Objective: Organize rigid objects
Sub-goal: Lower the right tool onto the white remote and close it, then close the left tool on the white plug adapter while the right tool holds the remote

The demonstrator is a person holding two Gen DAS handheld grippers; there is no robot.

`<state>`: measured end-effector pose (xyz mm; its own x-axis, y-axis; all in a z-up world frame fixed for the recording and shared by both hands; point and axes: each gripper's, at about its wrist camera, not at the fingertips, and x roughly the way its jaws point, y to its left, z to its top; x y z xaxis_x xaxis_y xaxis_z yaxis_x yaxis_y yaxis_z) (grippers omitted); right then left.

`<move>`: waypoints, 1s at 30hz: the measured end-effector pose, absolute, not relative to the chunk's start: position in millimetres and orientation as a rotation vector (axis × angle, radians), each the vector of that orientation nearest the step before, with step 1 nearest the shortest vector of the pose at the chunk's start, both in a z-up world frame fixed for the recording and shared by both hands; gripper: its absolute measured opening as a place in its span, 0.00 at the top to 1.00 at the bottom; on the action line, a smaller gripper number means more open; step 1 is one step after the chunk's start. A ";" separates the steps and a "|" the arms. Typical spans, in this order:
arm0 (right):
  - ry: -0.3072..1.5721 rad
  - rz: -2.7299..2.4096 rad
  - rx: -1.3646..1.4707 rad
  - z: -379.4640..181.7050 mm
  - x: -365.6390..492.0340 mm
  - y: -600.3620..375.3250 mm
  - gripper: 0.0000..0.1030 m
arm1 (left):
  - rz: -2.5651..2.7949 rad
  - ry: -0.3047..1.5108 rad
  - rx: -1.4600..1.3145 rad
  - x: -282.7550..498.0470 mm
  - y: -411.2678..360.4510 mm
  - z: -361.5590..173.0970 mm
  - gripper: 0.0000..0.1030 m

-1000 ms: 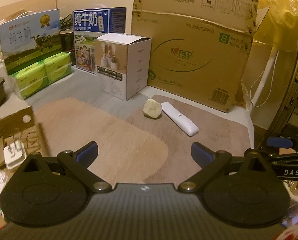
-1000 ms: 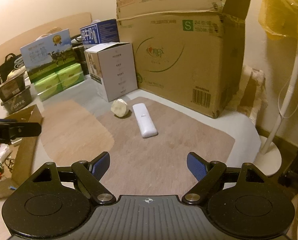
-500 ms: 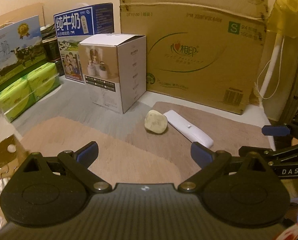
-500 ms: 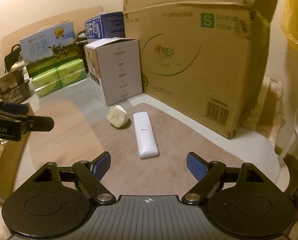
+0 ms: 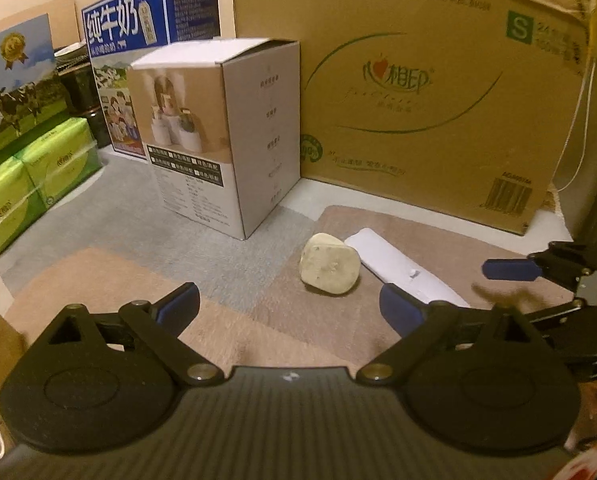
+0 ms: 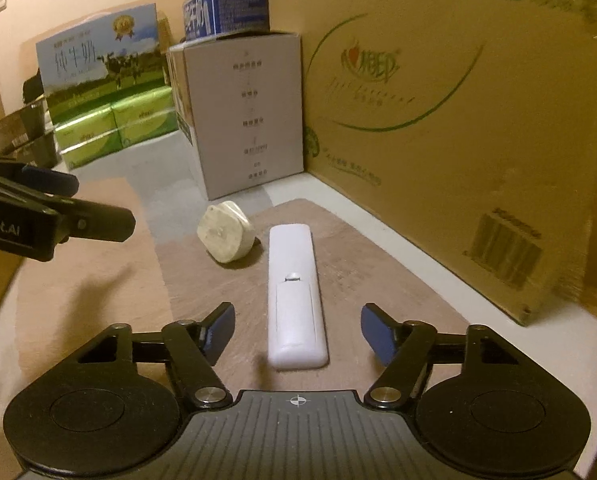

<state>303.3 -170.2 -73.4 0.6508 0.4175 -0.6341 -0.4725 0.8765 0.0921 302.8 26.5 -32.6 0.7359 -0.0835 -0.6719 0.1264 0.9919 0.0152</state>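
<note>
A white remote (image 6: 296,296) lies face down on a brown mat (image 6: 378,280); it also shows in the left wrist view (image 5: 402,270). A pale rounded stone-like lump (image 6: 226,238) lies just left of it, also in the left wrist view (image 5: 329,269). My right gripper (image 6: 297,330) is open, its jaws straddling the remote's near end without touching it. My left gripper (image 5: 289,307) is open and empty, a short way in front of the lump. The left gripper also shows at the left edge of the right wrist view (image 6: 58,210).
A white product box (image 5: 226,128) stands just behind the lump. A large cardboard box (image 5: 418,92) walls the back right. Milk cartons (image 5: 150,28) and green tissue packs (image 5: 34,176) stand at the back left. A second tan mat (image 5: 118,280) lies left.
Both grippers have moved forward toward the lump and the remote. The right gripper now has the remote's near end between its open jaws.
</note>
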 end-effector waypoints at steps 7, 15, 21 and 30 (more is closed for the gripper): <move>0.708 0.531 -0.109 -93.1 327.2 -156.3 0.41 | -0.121 0.762 0.072 318.2 28.4 -49.8 0.08; 0.721 0.529 -0.148 -103.4 345.0 -140.6 0.50 | -0.124 0.766 0.068 329.3 29.5 -56.0 0.08; 0.715 0.525 -0.156 -105.7 349.0 -138.1 0.51 | -0.129 0.768 0.062 332.4 29.8 -57.2 0.08; 0.717 0.517 -0.156 -102.9 348.6 -137.6 0.63 | -0.130 0.781 0.052 335.7 27.9 -60.6 0.08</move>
